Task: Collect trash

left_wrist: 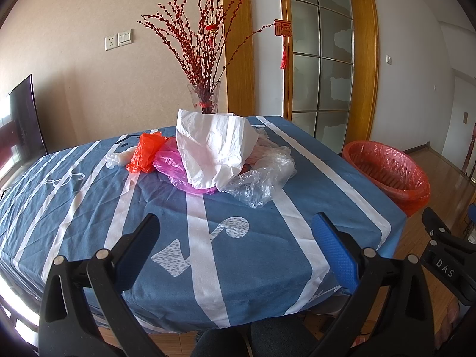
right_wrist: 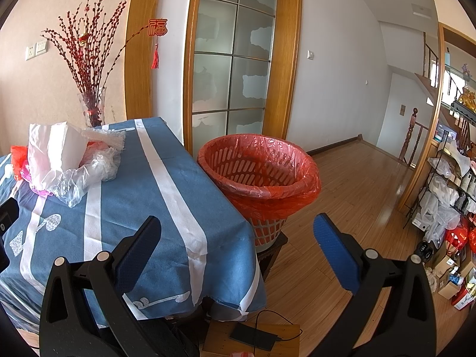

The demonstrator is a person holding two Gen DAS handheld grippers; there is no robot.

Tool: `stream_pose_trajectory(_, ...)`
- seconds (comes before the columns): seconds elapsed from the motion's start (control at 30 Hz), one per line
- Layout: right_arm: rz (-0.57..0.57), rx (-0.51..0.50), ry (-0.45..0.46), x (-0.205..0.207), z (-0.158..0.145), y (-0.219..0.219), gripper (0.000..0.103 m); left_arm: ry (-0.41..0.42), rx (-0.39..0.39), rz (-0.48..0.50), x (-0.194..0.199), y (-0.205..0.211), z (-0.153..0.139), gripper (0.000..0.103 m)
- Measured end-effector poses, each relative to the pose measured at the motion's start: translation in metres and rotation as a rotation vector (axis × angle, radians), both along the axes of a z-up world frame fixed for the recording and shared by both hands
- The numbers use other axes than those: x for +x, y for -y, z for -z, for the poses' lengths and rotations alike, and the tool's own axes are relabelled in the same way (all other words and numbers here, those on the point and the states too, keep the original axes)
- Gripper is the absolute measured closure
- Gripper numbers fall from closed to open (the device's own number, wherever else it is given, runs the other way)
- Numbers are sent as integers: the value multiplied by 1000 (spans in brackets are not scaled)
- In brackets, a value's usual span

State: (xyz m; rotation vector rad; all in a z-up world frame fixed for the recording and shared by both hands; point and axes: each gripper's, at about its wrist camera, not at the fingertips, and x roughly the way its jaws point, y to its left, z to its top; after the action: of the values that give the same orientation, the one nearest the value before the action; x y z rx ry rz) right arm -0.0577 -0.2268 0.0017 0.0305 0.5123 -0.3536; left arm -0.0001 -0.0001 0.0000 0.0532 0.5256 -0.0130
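tablecloth [left_wrist: 244, 267] is blue w/ white stripes and white-grey note shapes. on it a white bag [left_wrist: 214, 148], a red-orange bag [left_wrist: 145, 151], a pink-magenta bag [left_wrist: 172, 166] and a clear one [left_wrist: 261, 184]. bin [right_wrist: 258, 175] is red-orange w/ red liner. branches [left_wrist: 196, 38] are dark red in a clear vase [left_wrist: 203, 98]. floor [right_wrist: 351, 208] is warm brown wood. gripper pads [right_wrist: 333, 253] are blue, frames black.
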Motion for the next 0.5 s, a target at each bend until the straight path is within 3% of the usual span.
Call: stream_pose_trajectory(0.5,0,0,0,0,1,-1,2,-1,1,-1,-1,0,1,4)
